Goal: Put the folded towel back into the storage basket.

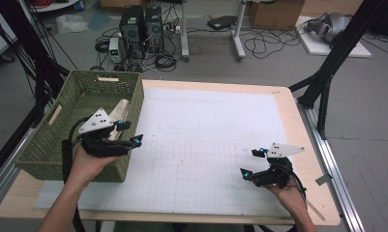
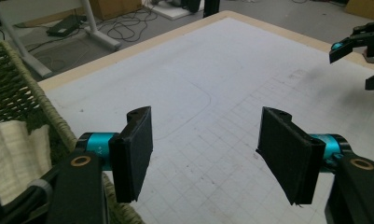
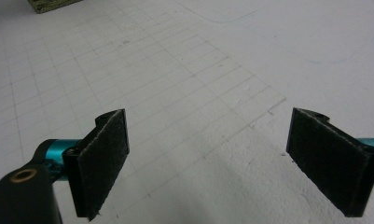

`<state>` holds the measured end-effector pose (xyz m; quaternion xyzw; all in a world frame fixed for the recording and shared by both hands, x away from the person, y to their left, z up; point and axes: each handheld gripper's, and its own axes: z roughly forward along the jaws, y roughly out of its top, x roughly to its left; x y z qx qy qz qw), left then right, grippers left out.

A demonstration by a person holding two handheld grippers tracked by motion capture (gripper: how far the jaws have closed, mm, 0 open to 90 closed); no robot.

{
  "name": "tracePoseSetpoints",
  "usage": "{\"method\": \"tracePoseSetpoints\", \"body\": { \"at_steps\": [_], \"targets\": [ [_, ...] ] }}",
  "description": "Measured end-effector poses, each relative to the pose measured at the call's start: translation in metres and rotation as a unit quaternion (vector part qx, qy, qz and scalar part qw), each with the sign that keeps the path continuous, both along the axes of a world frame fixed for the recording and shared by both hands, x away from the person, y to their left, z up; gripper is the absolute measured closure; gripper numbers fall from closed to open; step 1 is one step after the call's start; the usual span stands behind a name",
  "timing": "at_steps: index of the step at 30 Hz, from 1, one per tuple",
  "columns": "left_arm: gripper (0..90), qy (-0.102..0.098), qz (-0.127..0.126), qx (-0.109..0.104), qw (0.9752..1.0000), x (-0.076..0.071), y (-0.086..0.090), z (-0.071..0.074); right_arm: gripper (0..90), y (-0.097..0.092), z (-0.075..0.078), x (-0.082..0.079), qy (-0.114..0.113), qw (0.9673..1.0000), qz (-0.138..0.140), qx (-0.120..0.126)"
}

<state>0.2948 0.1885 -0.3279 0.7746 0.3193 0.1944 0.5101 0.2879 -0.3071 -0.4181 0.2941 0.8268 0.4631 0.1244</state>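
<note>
Wooden table [image 1: 298, 121] under white gridded mat [image 1: 206, 145], green woven basket [image 1: 80, 96] at its left edge holding cream cloth [image 2: 14, 154], left gripper [image 1: 128, 133] released beside basket's near corner, right gripper [image 1: 252, 163] released over mat, well apart.

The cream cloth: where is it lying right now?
The cream cloth lies inside the green wicker basket at the table's left edge in the high view, by its right wall, just behind the open left gripper.

Woven wicker basket [image 1: 80, 96] w/ soft cream cloth [image 2: 14, 154]; matt white gridded mat [image 1: 206, 145] on wood table [image 1: 298, 125].
</note>
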Motion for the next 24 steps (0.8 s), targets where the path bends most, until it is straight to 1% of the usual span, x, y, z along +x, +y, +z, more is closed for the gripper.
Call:
{"method": "tracePoseSetpoints", "body": {
  "at_steps": [4, 7, 11, 12, 15, 17, 18, 19, 20, 24],
  "targets": [
    [33.1, -0.005, -0.002, 0.000, 1.0000, -0.003, -0.008, 0.000, 12.4, 0.000, 0.000, 0.000, 0.000, 1.0000, 0.000, 0.000],
    [31.1, -0.003, -0.003, -0.005, 1.0000, -0.005, -0.014, -0.002, 12.4, 0.000, 0.000, 0.000, -0.001, 1.0000, 0.000, 0.000],
    [29.9, -0.003, -0.008, -0.003, 1.0000, -0.008, -0.022, -0.004, 12.4, 0.001, 0.000, 0.001, -0.002, 1.0000, 0.001, 0.000],
    [29.7, -0.002, -0.009, -0.006, 0.9999, -0.009, -0.024, -0.005, 12.4, 0.001, 0.000, 0.001, -0.002, 1.0000, 0.000, -0.001],
    [29.5, -0.002, -0.012, -0.007, 0.9999, -0.011, -0.030, -0.007, 12.4, 0.001, 0.001, 0.001, -0.002, 1.0000, 0.001, -0.001],
    [29.5, -0.005, -0.008, -0.007, 0.9999, -0.013, -0.034, -0.008, 12.4, 0.001, 0.001, 0.001, -0.002, 1.0000, 0.001, -0.001],
    [29.5, -0.007, -0.010, -0.006, 0.9999, -0.014, -0.035, -0.008, 12.4, 0.001, 0.000, 0.001, -0.002, 1.0000, 0.001, -0.001],
    [29.5, -0.007, -0.012, -0.009, 0.9999, -0.015, -0.037, -0.008, 12.4, 0.001, 0.000, 0.001, -0.002, 1.0000, 0.002, -0.001],
    [29.6, -0.007, -0.013, -0.007, 0.9999, -0.016, -0.038, -0.008, 12.4, 0.001, 0.000, 0.001, -0.002, 1.0000, 0.002, -0.001],
    [29.6, -0.006, -0.018, -0.012, 0.9998, -0.019, -0.045, -0.011, 12.4, 0.002, 0.000, 0.001, -0.002, 1.0000, 0.003, -0.002]
  ]
}}
